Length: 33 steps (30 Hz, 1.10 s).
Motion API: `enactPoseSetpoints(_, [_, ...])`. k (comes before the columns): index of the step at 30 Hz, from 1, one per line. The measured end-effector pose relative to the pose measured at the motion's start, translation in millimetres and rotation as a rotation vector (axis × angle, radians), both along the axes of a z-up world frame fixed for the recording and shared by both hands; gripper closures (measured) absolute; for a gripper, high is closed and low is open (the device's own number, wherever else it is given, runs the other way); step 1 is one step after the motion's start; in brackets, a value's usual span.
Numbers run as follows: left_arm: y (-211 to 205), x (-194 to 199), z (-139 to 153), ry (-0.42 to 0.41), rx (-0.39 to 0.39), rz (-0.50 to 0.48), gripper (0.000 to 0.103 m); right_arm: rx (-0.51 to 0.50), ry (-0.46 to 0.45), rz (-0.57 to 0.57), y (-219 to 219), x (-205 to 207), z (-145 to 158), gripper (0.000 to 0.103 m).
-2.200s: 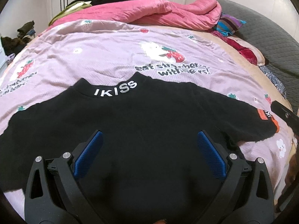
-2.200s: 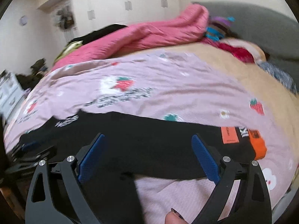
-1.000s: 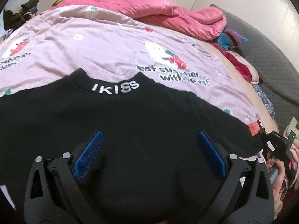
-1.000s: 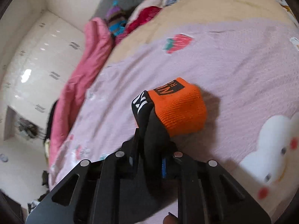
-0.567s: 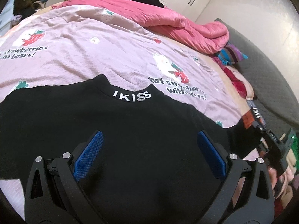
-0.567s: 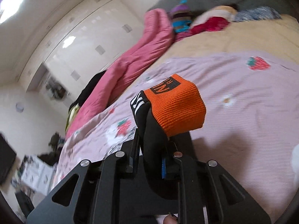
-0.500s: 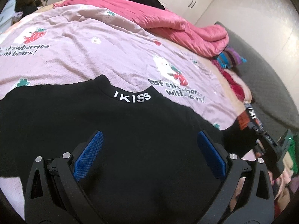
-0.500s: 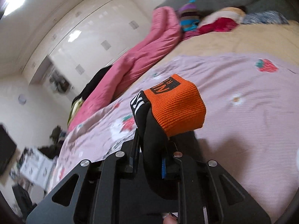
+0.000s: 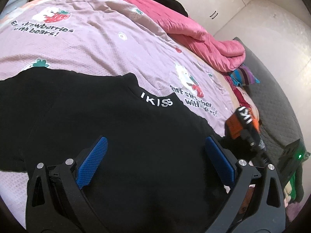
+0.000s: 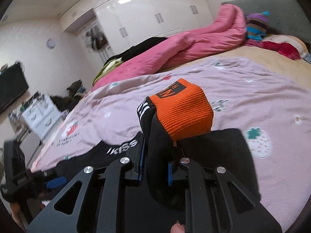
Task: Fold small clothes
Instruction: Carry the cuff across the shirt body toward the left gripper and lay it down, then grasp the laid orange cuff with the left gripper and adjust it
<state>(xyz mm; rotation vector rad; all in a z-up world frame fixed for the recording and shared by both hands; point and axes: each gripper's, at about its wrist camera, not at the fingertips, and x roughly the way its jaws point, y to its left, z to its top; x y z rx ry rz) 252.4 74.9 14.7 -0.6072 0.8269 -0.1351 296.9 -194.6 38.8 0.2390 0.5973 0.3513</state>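
Note:
A black sweater (image 9: pixel 136 136) with a white "IKISS" collar lies flat on the lilac strawberry bedspread (image 9: pixel 97 48). My left gripper (image 9: pixel 155 155) hovers open over its body, blue pads wide apart with nothing between them. My right gripper (image 10: pixel 155 155) is shut on the sweater's right sleeve, whose orange cuff (image 10: pixel 184 110) sticks up past the fingertips, lifted off the bed. In the left wrist view the right gripper (image 9: pixel 252 137) holds that orange cuff (image 9: pixel 236 124) at the sweater's right shoulder. The left gripper (image 10: pixel 19 174) shows at the lower left of the right wrist view.
A pink quilt (image 10: pixel 184 46) is bunched along the bed's far side. Striped and red pillows (image 9: pixel 243 75) lie by the grey headboard (image 9: pixel 272 101). White wardrobes (image 10: pixel 145 19) line the wall, and a white drawer unit (image 10: pixel 40 114) stands beside the bed.
My right gripper closed on the sleeve, then lifted it off the bedspread and carried it inward toward the sweater's body while rolling. My left gripper shifted and rolled, staying open.

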Motion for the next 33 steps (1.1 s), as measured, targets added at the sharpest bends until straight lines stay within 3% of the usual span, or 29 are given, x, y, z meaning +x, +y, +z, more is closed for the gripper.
enactPoseSetpoints(9, [6.8, 3.3, -8.1, 0.010, -0.081, -0.012, 0.009, -0.124, 0.034, 0.176, 65.6, -11.4, -28.2, 0.084])
enactPoseSetpoints(14, [10.5, 6.1, -17.7, 0.025, -0.135, -0.019, 0.009, -0.128, 0.094, 0.254, 83.0, -16.3, -44.9, 0.076])
enactPoseSetpoints(15, [10.9, 6.7, -19.9, 0.030, -0.140, -0.020, 0.009, -0.123, 0.107, 0.271, 83.8, -16.7, -46.2, 0.075])
enactPoseSetpoints(21, [9.8, 13.5, -39.2, 0.078, -0.218, -0.053, 0.009, -0.005, 0.164, 0.365, 69.4, -31.5, -42.4, 0.047])
enactPoseSetpoints(24, [5.4, 14.2, -46.4, 0.091, -0.251, -0.074, 0.009, 0.058, 0.163, 0.396, 53.0, -40.4, -32.7, 0.044])
enactPoseSetpoints(27, [-2.8, 14.8, -50.7, 0.099, -0.279, -0.104, 0.009, 0.055, 0.129, 0.360, 36.8, -44.4, -21.7, 0.042])
enactPoseSetpoints(33, [-17.5, 13.8, -56.7, 0.120, -0.197, -0.108, 0.014, 0.075, 0.106, 0.234, 1.4, -33.7, -13.2, 0.040])
